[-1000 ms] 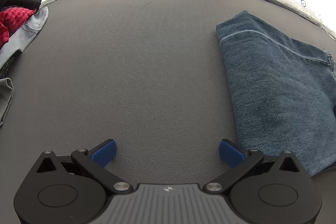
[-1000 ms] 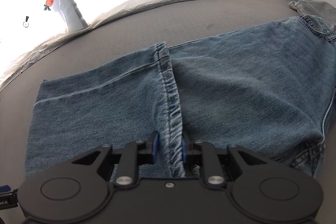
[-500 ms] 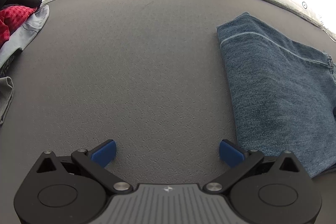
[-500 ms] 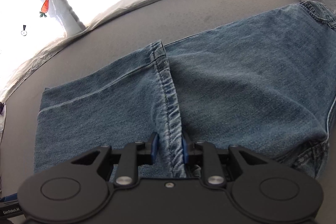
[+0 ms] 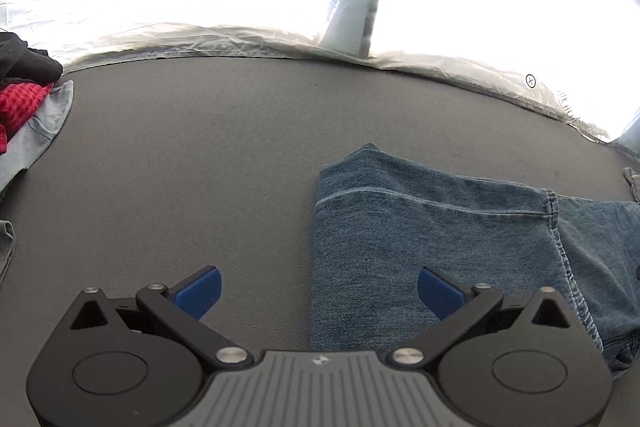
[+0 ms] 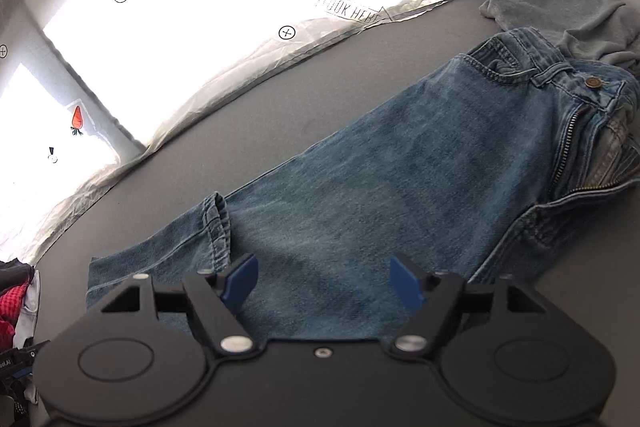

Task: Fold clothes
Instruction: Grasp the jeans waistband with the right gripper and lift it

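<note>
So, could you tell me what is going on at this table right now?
A person with a gripper in each hand is folding a pair of jeans on the grey table. The legs are folded back, with the hem lying on top. The right gripper has just been opening and now holds nothing; the left gripper is open too, over the fold's edge. Other clothes wait at the table's left.

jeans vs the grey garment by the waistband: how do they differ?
The jeans are blue denim, laid out flat with the leg folded back; the grey garment is soft knit, bunched in a heap. The jeans show a button and open zipper; the grey garment shows no fastenings. Both rest on the dark table, touching at the waistband.
</note>
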### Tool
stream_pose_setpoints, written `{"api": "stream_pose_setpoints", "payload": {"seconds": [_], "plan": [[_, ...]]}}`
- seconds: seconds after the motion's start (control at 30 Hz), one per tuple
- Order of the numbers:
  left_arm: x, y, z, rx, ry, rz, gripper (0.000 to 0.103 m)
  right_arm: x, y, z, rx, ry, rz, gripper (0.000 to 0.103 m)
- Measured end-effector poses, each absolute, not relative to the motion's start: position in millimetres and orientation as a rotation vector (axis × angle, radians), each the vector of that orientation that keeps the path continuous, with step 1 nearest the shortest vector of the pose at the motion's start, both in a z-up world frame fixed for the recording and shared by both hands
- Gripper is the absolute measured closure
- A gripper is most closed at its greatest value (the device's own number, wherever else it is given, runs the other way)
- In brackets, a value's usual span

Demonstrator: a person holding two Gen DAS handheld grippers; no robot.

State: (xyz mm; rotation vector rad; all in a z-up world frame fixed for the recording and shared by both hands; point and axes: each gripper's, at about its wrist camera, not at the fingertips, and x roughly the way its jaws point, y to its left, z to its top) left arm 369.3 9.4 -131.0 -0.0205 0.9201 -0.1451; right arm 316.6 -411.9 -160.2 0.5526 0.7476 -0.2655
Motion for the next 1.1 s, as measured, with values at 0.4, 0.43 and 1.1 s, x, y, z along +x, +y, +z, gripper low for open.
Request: {"api": "stream_pose_setpoints", "payload": {"seconds": [0.4,0.43,1.1], "plan": [[406,-79,-200,0.140,1.110,-0.167,0.000,263,-558,-192,0.573,0.615,-0.654,0.003],[407,-79,-200,0.138,1.113,-0.169,0.000,262,-566,-198,0.608,0.604,-0.653,0.002],[410,-79,-195,0.129,1.123,-0.167,0.000,277,-585,-216,0.985,0.362,-0.599,0.061]]}}
